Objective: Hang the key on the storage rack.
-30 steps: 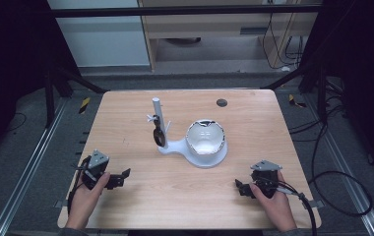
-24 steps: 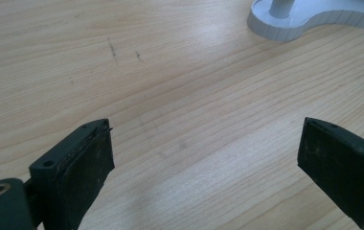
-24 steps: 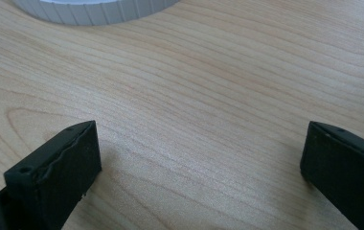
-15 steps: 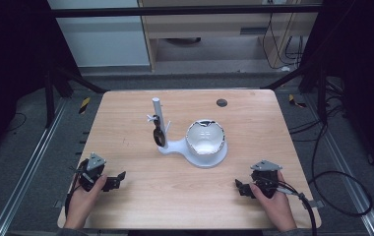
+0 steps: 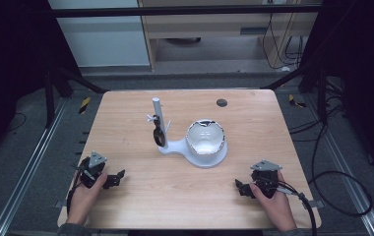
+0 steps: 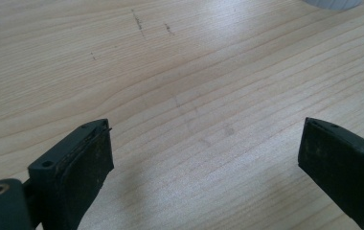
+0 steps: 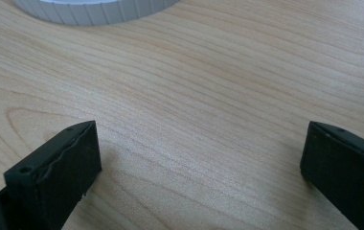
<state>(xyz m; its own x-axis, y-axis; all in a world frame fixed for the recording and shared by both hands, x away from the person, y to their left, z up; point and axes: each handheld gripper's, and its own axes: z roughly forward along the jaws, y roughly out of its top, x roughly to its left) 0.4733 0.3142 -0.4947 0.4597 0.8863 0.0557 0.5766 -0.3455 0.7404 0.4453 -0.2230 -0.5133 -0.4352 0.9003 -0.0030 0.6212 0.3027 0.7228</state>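
Note:
A white stand (image 5: 175, 146) sits mid-table, with an upright post (image 5: 156, 109) and a round base holding a white bowl (image 5: 204, 139). A small black object (image 5: 159, 135) hangs on the post. My left gripper (image 5: 117, 178) rests on the table at the near left, held by a hand; its jaws stand wide apart over bare wood in the left gripper view (image 6: 204, 158). My right gripper (image 5: 240, 187) rests at the near right, also open with nothing between its jaws (image 7: 199, 163). The stand's ribbed white rim (image 7: 98, 12) lies just beyond it.
A small dark disc (image 5: 221, 103) lies near the far edge of the wooden table (image 5: 254, 123). Metal rails run along both sides of the table, and cables trail on the floor at the right. A sliver of the white base (image 6: 333, 3) shows ahead of the left gripper.
My left gripper has shifted slightly toward the near-left corner. The right gripper, the stand and the bowl have not moved.

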